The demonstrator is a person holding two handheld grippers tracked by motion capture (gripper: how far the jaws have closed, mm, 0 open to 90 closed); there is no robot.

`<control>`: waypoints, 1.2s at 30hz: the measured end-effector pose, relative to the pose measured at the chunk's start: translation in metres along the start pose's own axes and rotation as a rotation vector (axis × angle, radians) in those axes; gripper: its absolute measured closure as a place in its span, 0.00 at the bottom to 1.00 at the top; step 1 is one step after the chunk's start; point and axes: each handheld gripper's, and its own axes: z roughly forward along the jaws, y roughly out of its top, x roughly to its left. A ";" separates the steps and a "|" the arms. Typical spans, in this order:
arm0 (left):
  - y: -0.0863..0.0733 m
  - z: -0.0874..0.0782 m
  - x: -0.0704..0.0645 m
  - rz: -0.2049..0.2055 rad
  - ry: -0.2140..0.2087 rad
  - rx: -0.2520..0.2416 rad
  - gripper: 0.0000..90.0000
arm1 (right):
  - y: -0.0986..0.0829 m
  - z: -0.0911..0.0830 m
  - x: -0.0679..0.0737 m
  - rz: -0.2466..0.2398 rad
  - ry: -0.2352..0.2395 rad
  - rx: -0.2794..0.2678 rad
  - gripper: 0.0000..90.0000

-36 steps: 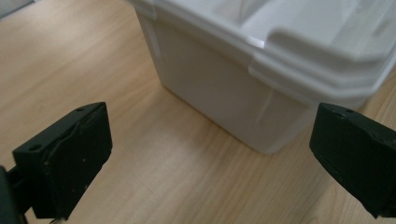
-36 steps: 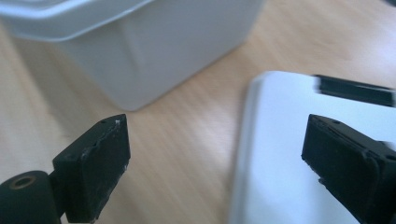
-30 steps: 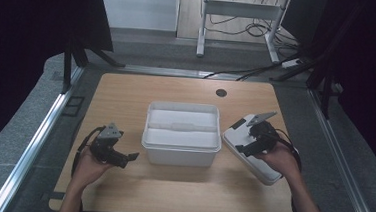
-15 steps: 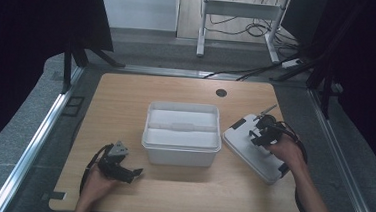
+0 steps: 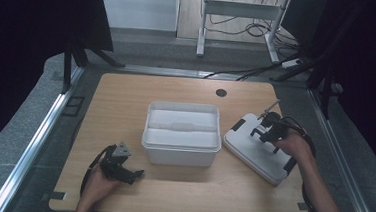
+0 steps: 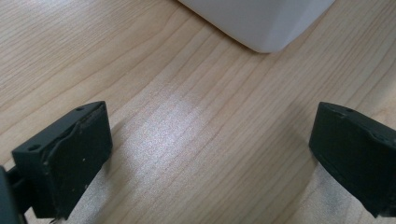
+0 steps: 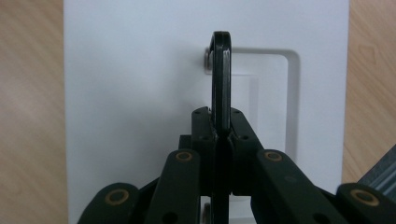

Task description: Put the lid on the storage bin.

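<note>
Fingers (image 6: 65,163) of left gripper (image 5: 121,167) spread wide over bare table (image 6: 187,140), nothing between; white bin (image 5: 182,133) corner just beyond. Fingers (image 7: 205,135) of right gripper (image 5: 269,129) pinching thin black handle (image 7: 221,79), upright above white lid (image 5: 260,153), beside bin.

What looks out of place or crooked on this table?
The white lid lies off the white box, flat on the table to its right and turned at an angle to the table's edges. The right tongs are shut on its black handle. No spill or damage shows.
</note>
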 end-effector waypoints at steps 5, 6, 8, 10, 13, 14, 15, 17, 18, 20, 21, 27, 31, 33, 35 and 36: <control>0.000 0.000 0.000 -0.001 0.001 0.000 0.00 | -0.001 -0.021 0.002 -0.055 0.022 -0.028 0.93; 0.000 0.000 0.000 -0.001 0.001 0.000 0.00 | 0.000 -0.024 0.003 -0.064 0.023 -0.032 0.93; 0.000 0.000 0.000 -0.002 0.001 -0.001 0.00 | 0.001 -0.032 0.004 -0.084 0.027 -0.039 0.93; 0.000 0.000 0.000 -0.004 0.003 0.000 0.00 | 0.002 -0.041 0.005 -0.111 0.027 -0.049 0.93; 0.000 0.000 -0.001 -0.005 0.004 -0.001 0.00 | 0.005 -0.054 0.006 -0.136 0.034 -0.060 0.93; 0.000 0.000 -0.001 -0.005 0.004 -0.002 0.00 | 0.005 -0.058 0.006 -0.142 0.037 -0.066 0.93; 0.000 0.000 -0.001 -0.006 0.005 -0.002 0.00 | 0.006 -0.064 0.007 -0.147 0.042 -0.075 0.93; 0.000 0.000 -0.001 -0.005 0.005 -0.003 0.00 | 0.008 -0.073 0.007 -0.163 0.047 -0.088 0.93; 0.000 0.000 -0.001 -0.007 0.005 -0.003 0.00 | 0.009 -0.079 0.007 -0.170 0.047 -0.090 0.93; 0.000 0.000 -0.001 -0.007 0.005 -0.004 0.00 | 0.012 -0.090 0.009 -0.183 0.044 -0.095 0.93; 0.000 0.000 -0.001 -0.007 0.005 -0.004 0.00 | 0.013 -0.096 0.009 -0.193 0.039 -0.098 0.93; 0.000 0.000 -0.001 -0.008 0.003 -0.003 0.00 | 0.029 -0.127 0.017 -0.259 0.013 -0.115 0.93; 0.000 0.000 -0.001 -0.008 0.004 -0.003 0.00 | 0.045 -0.144 0.027 -0.299 0.024 -0.149 0.93; 0.000 0.000 -0.001 -0.008 0.004 -0.004 0.00 | 0.053 -0.148 0.032 -0.319 0.032 -0.161 0.93; 0.000 0.000 -0.001 -0.008 0.004 -0.004 0.00 | 0.064 -0.152 0.040 -0.348 0.042 -0.169 0.93; 0.000 0.000 -0.001 -0.007 0.003 -0.002 0.00 | 0.068 -0.153 0.043 -0.361 0.047 -0.172 0.93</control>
